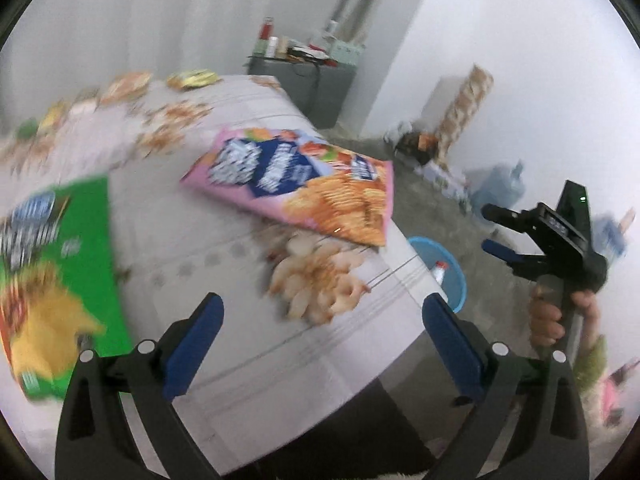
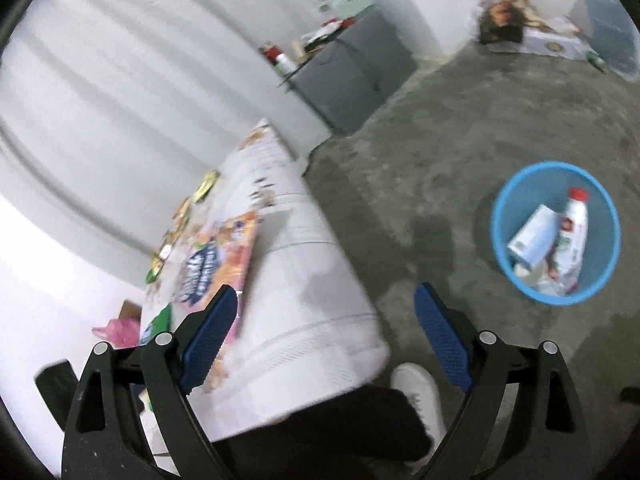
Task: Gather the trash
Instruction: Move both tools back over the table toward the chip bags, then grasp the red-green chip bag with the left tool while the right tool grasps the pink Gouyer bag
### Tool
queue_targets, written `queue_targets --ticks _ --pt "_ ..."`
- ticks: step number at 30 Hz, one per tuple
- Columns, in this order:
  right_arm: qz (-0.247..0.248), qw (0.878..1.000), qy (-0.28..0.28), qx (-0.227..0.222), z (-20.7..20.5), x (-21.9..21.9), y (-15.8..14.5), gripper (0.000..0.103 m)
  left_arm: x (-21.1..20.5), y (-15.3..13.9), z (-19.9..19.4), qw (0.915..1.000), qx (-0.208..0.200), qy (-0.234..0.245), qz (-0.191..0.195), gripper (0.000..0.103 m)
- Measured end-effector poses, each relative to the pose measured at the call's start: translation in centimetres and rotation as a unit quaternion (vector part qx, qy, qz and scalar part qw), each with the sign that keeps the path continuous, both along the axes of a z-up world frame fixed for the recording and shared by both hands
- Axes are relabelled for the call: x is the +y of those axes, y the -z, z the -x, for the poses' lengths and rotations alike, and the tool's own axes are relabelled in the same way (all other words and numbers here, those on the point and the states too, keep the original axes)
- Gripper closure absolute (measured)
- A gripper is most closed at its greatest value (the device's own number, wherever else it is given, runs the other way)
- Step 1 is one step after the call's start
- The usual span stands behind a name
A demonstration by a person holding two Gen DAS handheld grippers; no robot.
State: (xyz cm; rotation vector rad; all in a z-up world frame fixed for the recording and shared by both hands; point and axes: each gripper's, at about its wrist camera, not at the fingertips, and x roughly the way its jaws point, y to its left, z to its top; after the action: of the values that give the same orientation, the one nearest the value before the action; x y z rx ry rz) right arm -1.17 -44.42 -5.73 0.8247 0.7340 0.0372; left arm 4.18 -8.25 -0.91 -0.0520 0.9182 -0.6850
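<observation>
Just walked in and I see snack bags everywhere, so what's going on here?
A person is clearing trash from a table with a handheld gripper in each hand. Both the left gripper and the right gripper are open and empty. A pink chip bag and a green chip bag lie on the table. A blue bin on the floor already holds a bottle and a carton.

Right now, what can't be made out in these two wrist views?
- Green chip bag, left wrist view: print smeared by motion blur, left edge cut off by the frame.
- Small wrappers at the table's far end: blurred, unidentifiable.
- Blue bin: mostly hidden behind the table corner there.
- Bin bottom, right wrist view: hidden under bottle and carton.
</observation>
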Motion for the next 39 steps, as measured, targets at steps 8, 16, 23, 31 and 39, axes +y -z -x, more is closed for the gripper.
queue_targets --ticks 8,16,23,31,39 --pt "0.006 0.999 -0.037 0.008 -4.1 3.8 -1.7 0.017 8.0 -0.7 -0.7 0.9964 -0.032 -0.062 0.049 0.006" --pt "0.052 0.996 -0.062 -0.024 -5.4 8.9 -4.5 0.025 17.6 -1.0 -2.4 0.9781 -0.069 -0.19 0.049 0.006" --pt "0.009 0.963 -0.267 -0.027 -9.4 22.7 -3.6 0.028 21.2 0.2 -4.0 0.9635 -0.052 -0.263 0.0 0.011" --pt "-0.065 0.94 -0.325 0.078 -12.1 28.1 1.4 0.047 22.8 2.6 -6.5 0.9615 0.006 -0.275 -0.004 0.031" --pt "-0.034 0.933 -0.347 0.09 -12.8 30.5 0.9 0.073 24.6 5.0 -8.8 0.9496 0.133 -0.231 0.165 0.034"
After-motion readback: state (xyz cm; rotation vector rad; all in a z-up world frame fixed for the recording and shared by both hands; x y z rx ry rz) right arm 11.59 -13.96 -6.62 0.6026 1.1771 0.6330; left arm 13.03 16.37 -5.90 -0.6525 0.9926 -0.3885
